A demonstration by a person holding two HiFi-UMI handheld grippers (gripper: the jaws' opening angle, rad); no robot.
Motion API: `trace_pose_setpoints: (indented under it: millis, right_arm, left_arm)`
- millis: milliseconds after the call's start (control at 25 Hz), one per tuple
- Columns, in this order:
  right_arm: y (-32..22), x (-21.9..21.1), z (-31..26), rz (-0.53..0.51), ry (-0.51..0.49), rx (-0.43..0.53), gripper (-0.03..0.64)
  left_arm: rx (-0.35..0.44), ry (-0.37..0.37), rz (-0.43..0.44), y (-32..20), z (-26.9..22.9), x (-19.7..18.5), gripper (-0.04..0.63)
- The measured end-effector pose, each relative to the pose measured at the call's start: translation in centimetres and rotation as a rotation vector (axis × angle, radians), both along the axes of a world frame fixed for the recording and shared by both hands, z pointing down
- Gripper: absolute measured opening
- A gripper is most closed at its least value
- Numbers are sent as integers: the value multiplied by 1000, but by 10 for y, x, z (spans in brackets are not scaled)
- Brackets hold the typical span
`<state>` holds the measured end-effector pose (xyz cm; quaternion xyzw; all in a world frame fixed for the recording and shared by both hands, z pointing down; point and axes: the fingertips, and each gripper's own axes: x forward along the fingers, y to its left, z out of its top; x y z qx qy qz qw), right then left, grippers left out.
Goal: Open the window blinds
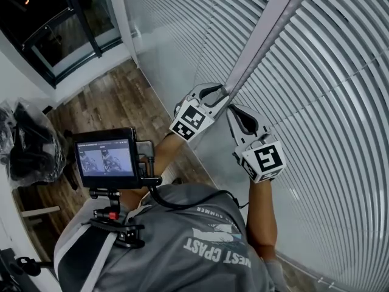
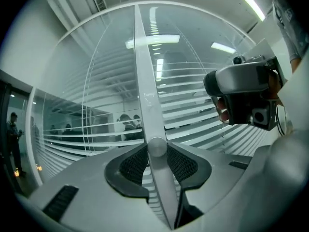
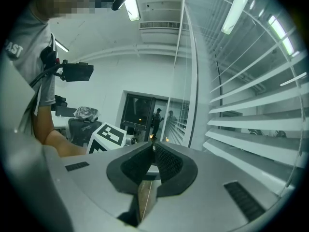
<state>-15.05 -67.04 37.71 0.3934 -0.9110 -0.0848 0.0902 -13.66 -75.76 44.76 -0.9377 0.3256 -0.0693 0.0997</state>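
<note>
The blinds' grey wand [image 1: 261, 38] hangs in front of the white slats [image 1: 340, 90]. My left gripper [image 1: 222, 93] is shut on the wand's lower part. In the left gripper view the wand [image 2: 145, 81] runs straight up between the dark pads [image 2: 135, 164], which press on it from both sides at my left gripper [image 2: 157, 151]. My right gripper [image 1: 234, 109] sits just right of the wand, below the left one. In the right gripper view its jaws [image 3: 153, 151] stand together with nothing between them. The slats [image 3: 256, 124] lie tilted with gaps between them.
A small monitor rig [image 1: 106, 157] is mounted at the person's chest. A dark-framed glass door [image 1: 61, 23] and a wooden floor [image 1: 115, 102] lie to the left, with a black bag [image 1: 30, 145] on a chair. Thin lift cords [image 2: 87, 95] hang left of the wand.
</note>
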Motion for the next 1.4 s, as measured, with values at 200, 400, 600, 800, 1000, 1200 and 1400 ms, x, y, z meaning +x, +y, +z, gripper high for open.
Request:
trace_pose_setpoints:
  millis: [200, 400, 600, 800, 1000, 1200, 1400]
  right_arm:
    - [4, -1, 7, 0, 1, -9, 3]
    - [6, -2, 7, -4, 10, -19, 3]
    - [4, -4, 2, -19, 22, -11, 3]
    - [5, -5, -1, -31, 53, 5, 3]
    - [5, -2, 2, -21, 59, -2, 2]
    - [5, -2, 2, -19, 59, -3, 2]
    - [4, -3, 4, -20, 56, -5, 2]
  left_arm:
    - [-61, 55, 21, 3, 2, 0, 126]
    - [-216, 256, 79, 4, -6, 3, 126]
    - [-213, 270, 79, 2, -10, 5, 126]
    - [-188, 248, 75, 2, -13, 8, 126]
    - [-183, 245, 76, 3, -13, 9, 126]
    - [-183, 245, 77, 3, -13, 8, 126]
    - [-183, 242, 78, 2, -12, 7, 126]
